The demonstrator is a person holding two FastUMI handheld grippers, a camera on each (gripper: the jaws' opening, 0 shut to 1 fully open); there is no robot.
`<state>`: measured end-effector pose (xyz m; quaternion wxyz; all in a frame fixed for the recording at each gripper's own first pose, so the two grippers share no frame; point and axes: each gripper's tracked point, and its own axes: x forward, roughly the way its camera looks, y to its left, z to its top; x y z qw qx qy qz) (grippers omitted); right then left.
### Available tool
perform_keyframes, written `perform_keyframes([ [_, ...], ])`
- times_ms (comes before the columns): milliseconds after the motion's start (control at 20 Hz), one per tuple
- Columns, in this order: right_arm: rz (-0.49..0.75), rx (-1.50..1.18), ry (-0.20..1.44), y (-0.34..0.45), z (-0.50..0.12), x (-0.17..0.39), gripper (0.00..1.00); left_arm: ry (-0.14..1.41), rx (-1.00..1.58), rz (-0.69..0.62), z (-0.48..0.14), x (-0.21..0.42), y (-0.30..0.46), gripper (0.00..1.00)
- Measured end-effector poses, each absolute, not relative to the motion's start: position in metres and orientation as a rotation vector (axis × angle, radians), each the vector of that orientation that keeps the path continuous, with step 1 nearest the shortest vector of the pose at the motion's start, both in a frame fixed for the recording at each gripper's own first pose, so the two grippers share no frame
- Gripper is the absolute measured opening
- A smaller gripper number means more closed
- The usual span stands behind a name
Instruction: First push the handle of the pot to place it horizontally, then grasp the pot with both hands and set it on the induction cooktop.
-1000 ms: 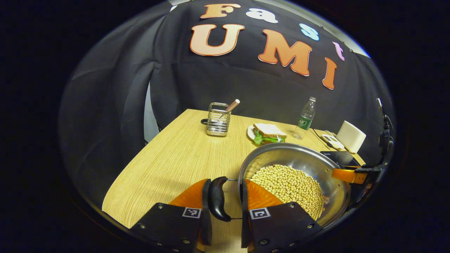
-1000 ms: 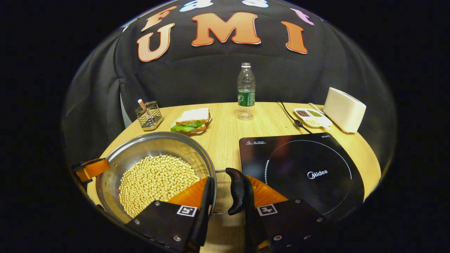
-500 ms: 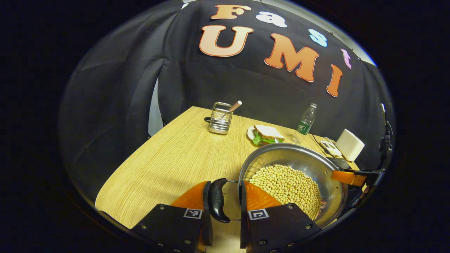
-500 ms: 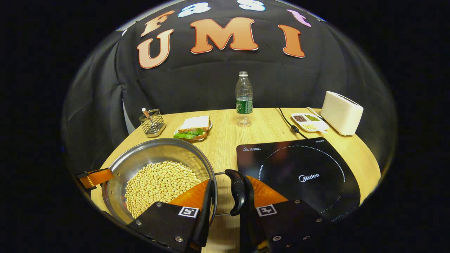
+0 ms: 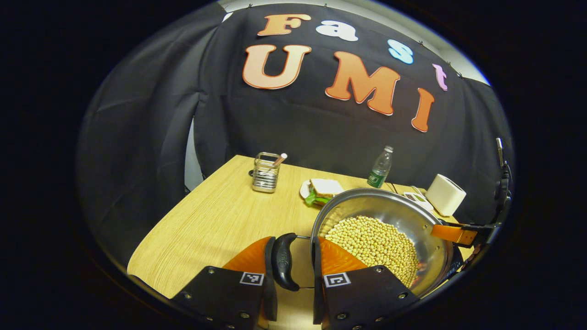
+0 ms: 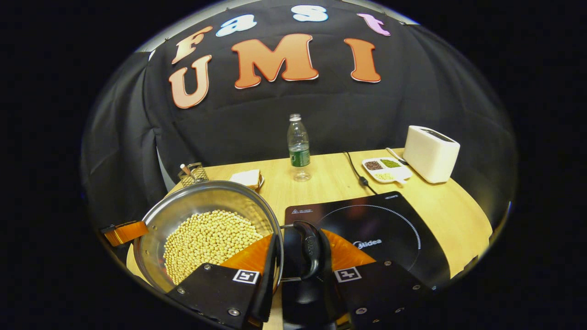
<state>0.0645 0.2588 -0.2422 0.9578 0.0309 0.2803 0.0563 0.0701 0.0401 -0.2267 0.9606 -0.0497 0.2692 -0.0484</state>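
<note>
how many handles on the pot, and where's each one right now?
2. One black handle sits between the left claw fingers; the other handle sits between the right claw fingers, on opposite sides of the pot.

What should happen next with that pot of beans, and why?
Probably carry the pot a little further toward the cooktop before lowering it: both grippers hold its side handles, and only the right handle overlaps the cooktop's edge so far.
</note>
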Motion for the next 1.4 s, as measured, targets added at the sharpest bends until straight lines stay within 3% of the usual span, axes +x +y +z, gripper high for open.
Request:
perform_keyframes([
  [700,-0.019,0.136,0.547,0.129,-0.227,0.06,0.45,0.547,-0.055,-0.224,-0.206,0.072,-0.098,0.32],
  [1400,-0.118,0.177,0.565,0.03,-0.238,0.065,0.45,0.602,-0.042,-0.307,-0.229,0.075,-0.206,0.32],
])
